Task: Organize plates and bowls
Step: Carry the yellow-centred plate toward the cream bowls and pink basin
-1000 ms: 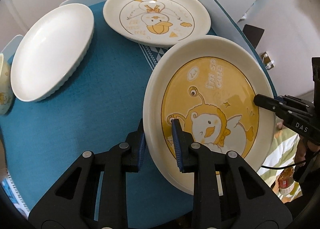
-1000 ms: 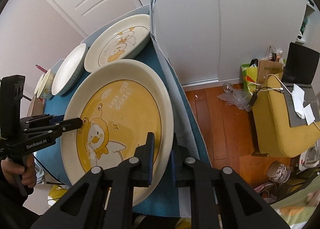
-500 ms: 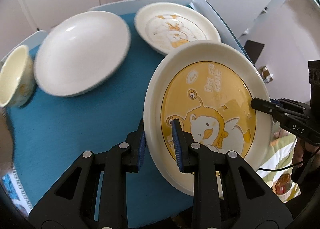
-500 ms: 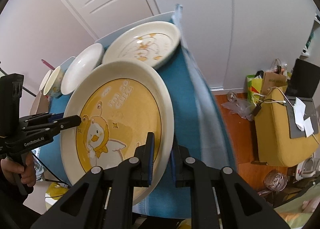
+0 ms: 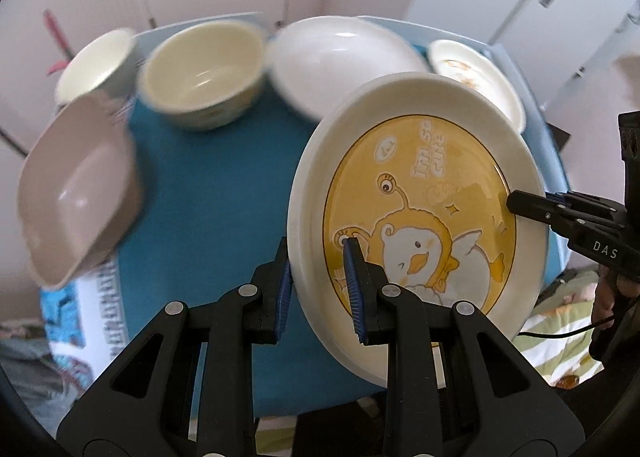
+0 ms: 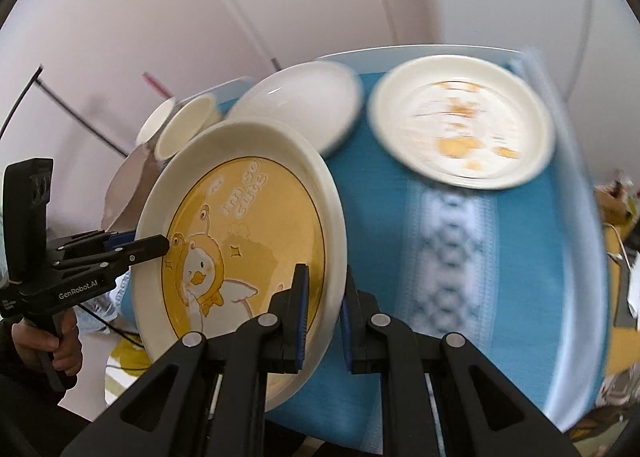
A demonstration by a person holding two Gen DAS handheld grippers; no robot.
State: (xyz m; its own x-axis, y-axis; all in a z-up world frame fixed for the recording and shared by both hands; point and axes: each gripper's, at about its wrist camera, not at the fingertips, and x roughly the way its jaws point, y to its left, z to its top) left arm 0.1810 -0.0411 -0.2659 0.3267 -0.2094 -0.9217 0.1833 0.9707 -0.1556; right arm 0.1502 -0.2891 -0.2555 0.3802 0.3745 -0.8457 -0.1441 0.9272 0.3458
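Observation:
Both grippers hold one large yellow duck plate (image 5: 420, 197) tilted above the table. My left gripper (image 5: 320, 289) is shut on its near rim; it also shows in the right wrist view (image 6: 132, 247). My right gripper (image 6: 324, 297) is shut on the opposite rim of the plate (image 6: 244, 241); it also shows in the left wrist view (image 5: 520, 203). On the blue tablecloth (image 5: 208, 177) lie a second duck plate (image 6: 464, 121), a white dish (image 5: 344, 61), a cream bowl (image 5: 200, 73), a white bowl (image 5: 94, 61) and a brown bowl (image 5: 76, 193).
White doors and walls stand behind the table (image 6: 448, 257). The table's right edge (image 6: 576, 217) drops to the floor. A hand (image 6: 60, 341) grips the left tool's handle.
Both grippers have swung left with the plate. The cream, white and brown bowls have come into the left wrist view; the second duck plate has slid to the right.

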